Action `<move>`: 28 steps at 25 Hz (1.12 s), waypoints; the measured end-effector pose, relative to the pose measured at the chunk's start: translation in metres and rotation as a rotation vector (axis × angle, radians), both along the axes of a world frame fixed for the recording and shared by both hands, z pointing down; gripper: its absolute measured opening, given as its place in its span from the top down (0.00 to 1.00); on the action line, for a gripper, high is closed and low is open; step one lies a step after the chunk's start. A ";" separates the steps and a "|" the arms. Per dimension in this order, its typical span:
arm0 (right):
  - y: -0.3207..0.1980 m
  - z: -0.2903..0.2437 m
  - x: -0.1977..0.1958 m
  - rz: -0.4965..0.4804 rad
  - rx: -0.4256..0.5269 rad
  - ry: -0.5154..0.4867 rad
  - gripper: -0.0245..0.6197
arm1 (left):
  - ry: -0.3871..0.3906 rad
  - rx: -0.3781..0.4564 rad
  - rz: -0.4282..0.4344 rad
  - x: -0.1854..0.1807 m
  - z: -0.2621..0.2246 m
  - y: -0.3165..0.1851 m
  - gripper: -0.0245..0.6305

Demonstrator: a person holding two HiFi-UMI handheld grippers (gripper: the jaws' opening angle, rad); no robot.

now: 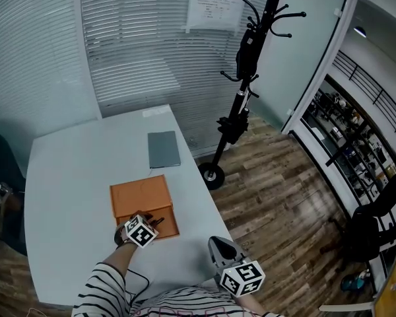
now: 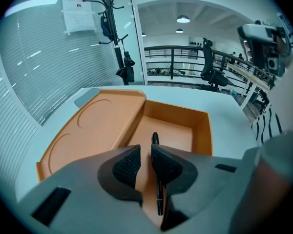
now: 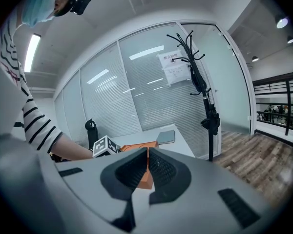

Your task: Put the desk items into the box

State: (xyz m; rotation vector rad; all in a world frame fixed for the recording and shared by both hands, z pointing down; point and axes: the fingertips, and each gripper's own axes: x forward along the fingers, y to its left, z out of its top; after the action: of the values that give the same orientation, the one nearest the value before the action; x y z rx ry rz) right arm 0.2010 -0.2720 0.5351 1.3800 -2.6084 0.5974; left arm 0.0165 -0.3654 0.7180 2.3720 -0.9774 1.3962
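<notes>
The orange box [image 2: 178,114] sat open near the tabletop's [image 1: 72,177] right-hand edge, its lid [image 2: 93,130] folded flat on the far side. The black pen [image 2: 155,138] lay lengthwise on the floor of the open compartment. The left gripper [image 2: 145,152] hung just over that compartment with its tongs a narrow slit apart, pinching nothing; the pen showed through the gap beneath them. The right gripper [image 3: 147,151] was held off beyond the near right corner, well apart from the box, its tongs pressed together and empty. A grey notebook [image 1: 164,148] lay flat beyond the lid, close to the same right edge. To the left of the box the white surface ran wide and bare. Off the right edge was wood floor [image 1: 284,197], with a black coat stand [image 1: 241,91] planted just beside the far corner.
</notes>
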 end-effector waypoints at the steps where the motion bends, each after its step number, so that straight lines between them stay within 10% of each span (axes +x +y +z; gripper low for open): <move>1: 0.002 -0.001 -0.003 0.001 0.001 0.000 0.92 | 0.010 0.008 0.001 0.000 -0.002 0.001 0.85; 28: 0.079 -0.011 -0.068 0.134 0.033 0.002 0.92 | 0.391 0.337 0.015 -0.037 -0.147 0.075 0.92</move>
State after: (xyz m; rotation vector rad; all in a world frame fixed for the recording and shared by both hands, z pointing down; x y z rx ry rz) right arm 0.1331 -0.1928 0.5240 1.5747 -2.5495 0.5717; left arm -0.0208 -0.2905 0.5715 2.7489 -1.1489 0.7651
